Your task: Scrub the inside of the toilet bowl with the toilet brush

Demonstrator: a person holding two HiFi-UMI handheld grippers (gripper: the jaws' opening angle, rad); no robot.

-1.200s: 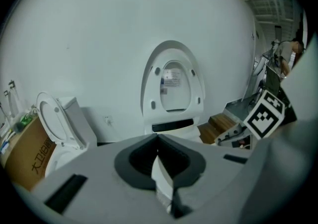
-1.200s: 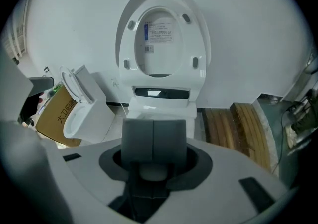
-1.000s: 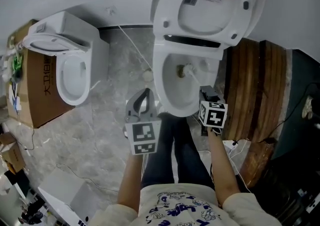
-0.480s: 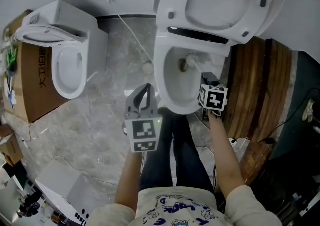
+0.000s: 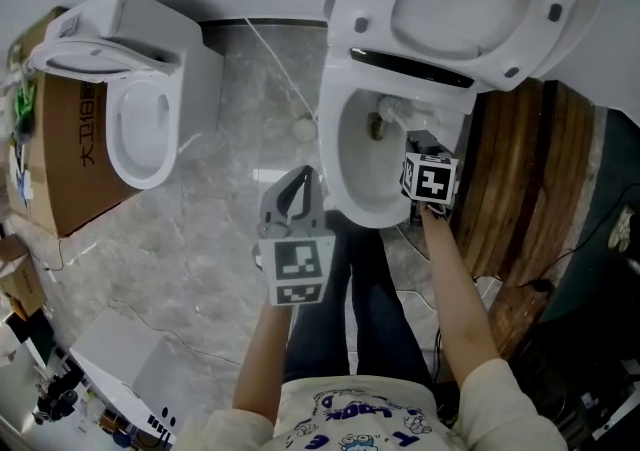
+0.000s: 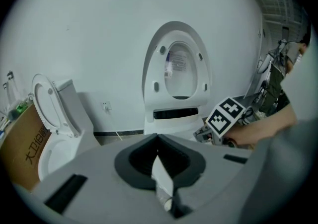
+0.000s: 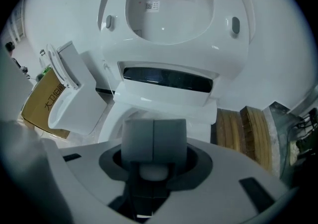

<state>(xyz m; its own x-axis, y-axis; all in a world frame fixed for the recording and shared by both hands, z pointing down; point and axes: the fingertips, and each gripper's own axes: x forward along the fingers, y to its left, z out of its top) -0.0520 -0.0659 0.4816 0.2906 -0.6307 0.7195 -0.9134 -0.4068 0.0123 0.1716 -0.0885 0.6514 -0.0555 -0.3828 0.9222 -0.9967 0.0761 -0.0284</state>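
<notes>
Right gripper (image 5: 417, 146) squeezes the toilet brush (image 5: 383, 122) handle tight.
Brush head sits in the toilet bowl (image 5: 352, 184) just ahead; left gripper (image 5: 297, 187) is pinched closed, empty.

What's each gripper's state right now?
Left gripper: closed, empty.
Right gripper: closed on the toilet brush.

Your right hand-held gripper (image 5: 415, 146) sits at the toilet bowl (image 5: 350, 171) rim, with the toilet brush (image 5: 385, 119) head down by the drain. Your left hand-held gripper (image 5: 297, 189) hovers just beside the bowl.
</notes>
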